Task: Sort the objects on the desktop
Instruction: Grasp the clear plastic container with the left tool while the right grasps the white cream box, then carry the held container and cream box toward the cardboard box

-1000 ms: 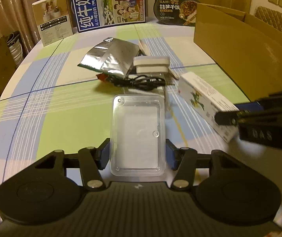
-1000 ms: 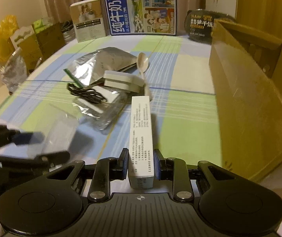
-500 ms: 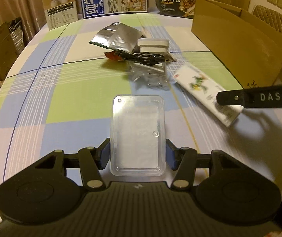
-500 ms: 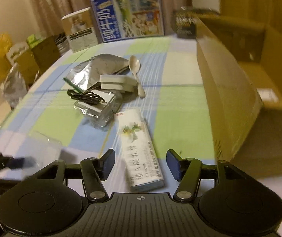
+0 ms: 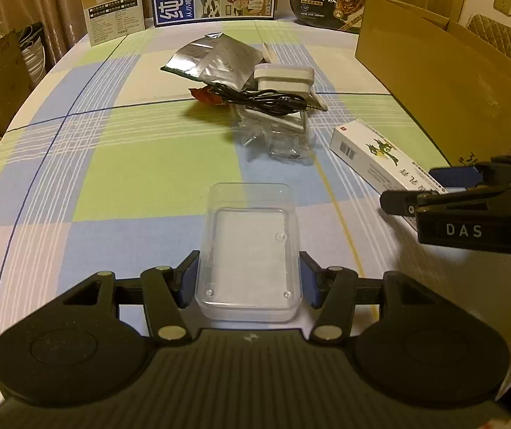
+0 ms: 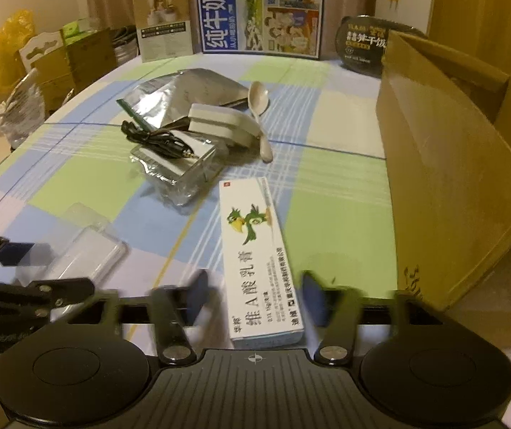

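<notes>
Gripping a clear plastic case (image 5: 247, 268) between its pads, the left hand-held gripper (image 5: 247, 282) hovers over the checked tabletop (image 5: 112, 178), while the right hand-held gripper (image 6: 253, 298) (jaws closing, blurred) straddles the white ointment box (image 6: 259, 257) lying beside the cardboard box (image 6: 452, 178)

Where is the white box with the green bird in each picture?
Left wrist view: the white box with the green bird lies at the right, beside the cardboard box.
Right wrist view: it lies bottom centre, between the right tool's closing jaws.
Shared landmark: the black cable.
</notes>
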Action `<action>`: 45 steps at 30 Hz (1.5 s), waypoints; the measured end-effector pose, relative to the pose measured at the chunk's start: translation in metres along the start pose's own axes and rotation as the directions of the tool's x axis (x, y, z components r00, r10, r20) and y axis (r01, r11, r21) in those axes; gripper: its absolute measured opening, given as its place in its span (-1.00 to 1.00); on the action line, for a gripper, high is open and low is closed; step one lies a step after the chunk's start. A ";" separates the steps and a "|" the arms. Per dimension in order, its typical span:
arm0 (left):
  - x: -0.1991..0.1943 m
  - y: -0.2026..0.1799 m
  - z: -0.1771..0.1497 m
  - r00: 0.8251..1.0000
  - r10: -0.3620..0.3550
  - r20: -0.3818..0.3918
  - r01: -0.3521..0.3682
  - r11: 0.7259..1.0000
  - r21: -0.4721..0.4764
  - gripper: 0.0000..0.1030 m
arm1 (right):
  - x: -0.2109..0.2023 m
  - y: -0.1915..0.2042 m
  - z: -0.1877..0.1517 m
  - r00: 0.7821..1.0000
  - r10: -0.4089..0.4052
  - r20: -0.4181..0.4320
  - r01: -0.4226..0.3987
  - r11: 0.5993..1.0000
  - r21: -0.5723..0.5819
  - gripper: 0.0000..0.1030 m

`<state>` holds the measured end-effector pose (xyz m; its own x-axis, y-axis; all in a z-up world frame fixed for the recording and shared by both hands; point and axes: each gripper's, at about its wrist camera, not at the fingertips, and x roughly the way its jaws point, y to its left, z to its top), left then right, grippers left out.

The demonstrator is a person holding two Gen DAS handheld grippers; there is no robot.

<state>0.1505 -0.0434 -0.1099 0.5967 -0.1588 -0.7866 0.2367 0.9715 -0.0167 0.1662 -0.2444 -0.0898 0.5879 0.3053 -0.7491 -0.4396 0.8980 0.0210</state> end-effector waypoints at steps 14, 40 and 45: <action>0.010 0.000 0.004 0.999 0.023 0.023 -0.023 1.000 -0.016 0.10 | 0.010 0.006 0.004 1.000 -0.008 0.021 0.009 0.999 -0.053 -0.28; -0.015 -0.005 0.008 0.997 0.017 0.080 -0.018 1.000 0.010 -0.01 | -0.035 0.004 0.004 0.995 -0.025 0.093 0.025 1.000 0.000 -0.32; -0.030 -0.008 0.013 0.995 0.007 0.104 -0.007 1.000 0.004 -0.01 | -0.063 0.002 0.004 0.992 -0.028 0.125 0.024 0.999 0.034 -0.32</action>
<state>0.1406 -0.0487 -0.0780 0.6750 -0.1696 -0.7181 0.2351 0.9719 -0.0086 0.1305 -0.2604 -0.0400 0.6802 0.3170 -0.6609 -0.4017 0.9154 0.0256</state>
